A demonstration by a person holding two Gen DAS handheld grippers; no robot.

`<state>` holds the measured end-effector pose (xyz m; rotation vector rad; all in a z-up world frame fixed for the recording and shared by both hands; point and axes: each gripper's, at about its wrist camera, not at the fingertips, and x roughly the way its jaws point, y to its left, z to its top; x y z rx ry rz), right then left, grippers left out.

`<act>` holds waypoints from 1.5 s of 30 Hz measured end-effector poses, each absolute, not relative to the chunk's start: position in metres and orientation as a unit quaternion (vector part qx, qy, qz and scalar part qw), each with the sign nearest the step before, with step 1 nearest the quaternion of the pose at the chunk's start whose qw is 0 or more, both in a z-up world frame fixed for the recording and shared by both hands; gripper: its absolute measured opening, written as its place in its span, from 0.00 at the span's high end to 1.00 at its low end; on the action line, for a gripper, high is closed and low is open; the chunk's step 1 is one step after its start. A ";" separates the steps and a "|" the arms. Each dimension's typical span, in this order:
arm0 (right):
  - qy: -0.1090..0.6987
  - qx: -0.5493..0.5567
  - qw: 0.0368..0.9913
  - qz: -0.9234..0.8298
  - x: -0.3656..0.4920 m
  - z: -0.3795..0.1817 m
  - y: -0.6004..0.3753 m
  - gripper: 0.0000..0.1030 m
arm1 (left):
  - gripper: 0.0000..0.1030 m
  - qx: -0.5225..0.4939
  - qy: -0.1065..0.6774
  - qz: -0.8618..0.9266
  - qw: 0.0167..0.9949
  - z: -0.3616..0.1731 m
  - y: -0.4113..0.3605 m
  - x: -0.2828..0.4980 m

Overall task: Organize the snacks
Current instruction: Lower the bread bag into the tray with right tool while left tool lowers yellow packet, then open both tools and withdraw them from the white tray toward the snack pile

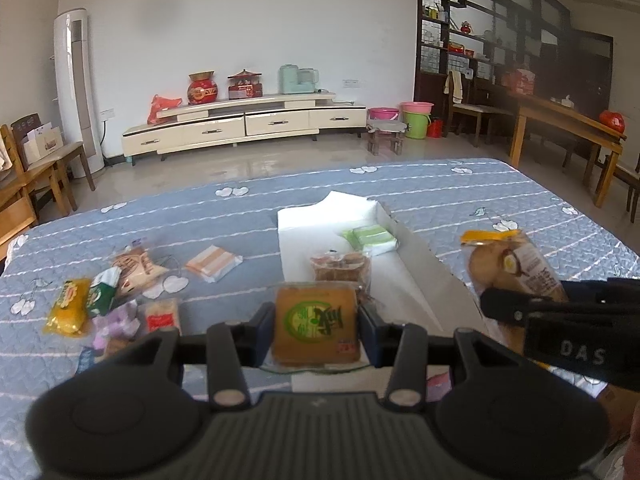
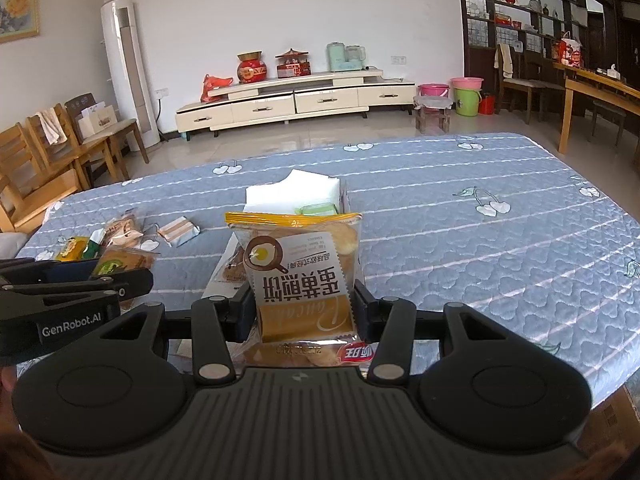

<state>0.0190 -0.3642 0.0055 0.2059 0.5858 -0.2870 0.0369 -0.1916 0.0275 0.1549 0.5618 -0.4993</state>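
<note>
My left gripper (image 1: pixel 316 322) is shut on a square brown cake packet with a green logo (image 1: pixel 315 320), held above the near end of a white box (image 1: pixel 340 216). In the box lie a green-and-white packet (image 1: pixel 370 238) and a brown cake packet (image 1: pixel 340 266). My right gripper (image 2: pixel 304 308) is shut on a clear egg-pancake packet with a yellow top (image 2: pixel 298 264); it also shows in the left wrist view (image 1: pixel 516 268), right of the box. The left gripper shows at the left of the right wrist view (image 2: pixel 120 276).
Several loose snack packets lie on the blue quilted table (image 1: pixel 480 200) left of the box: a yellow one (image 1: pixel 70 306), a green one (image 1: pixel 102 292), an orange-striped one (image 1: pixel 214 262), a red-labelled one (image 1: pixel 162 316). Chairs and a TV cabinet stand beyond.
</note>
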 end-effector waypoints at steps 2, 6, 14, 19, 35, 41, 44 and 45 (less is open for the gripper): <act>0.289 0.102 0.942 -0.141 0.023 0.004 -0.364 0.43 | 0.58 0.078 0.274 -0.246 0.927 0.027 -0.196 0.039; 0.292 0.099 0.941 -0.138 0.028 0.002 -0.365 0.43 | 0.58 0.079 0.279 -0.246 0.925 0.024 -0.204 0.046; 0.299 0.100 0.939 -0.139 0.030 0.001 -0.373 0.43 | 0.58 0.082 0.286 -0.250 0.922 0.019 -0.214 0.058; 0.305 0.097 0.937 -0.137 0.030 0.001 -0.374 0.43 | 0.58 0.083 0.293 -0.251 0.919 0.013 -0.218 0.065; 0.311 0.090 0.935 -0.141 0.032 0.005 -0.381 0.15 | 0.58 0.082 0.319 -0.259 0.908 -0.009 -0.232 0.085; 0.282 0.095 0.940 -0.169 0.015 0.019 -0.393 0.12 | 0.57 0.070 0.331 -0.281 0.898 -0.014 -0.240 0.089; 0.274 0.097 0.941 -0.176 0.006 0.026 -0.399 0.11 | 0.18 0.057 0.333 -0.299 0.893 -0.012 -0.243 0.087; 0.272 0.095 0.941 -0.178 0.003 0.028 -0.399 0.11 | 0.16 0.056 0.326 -0.300 0.895 -0.011 -0.242 0.084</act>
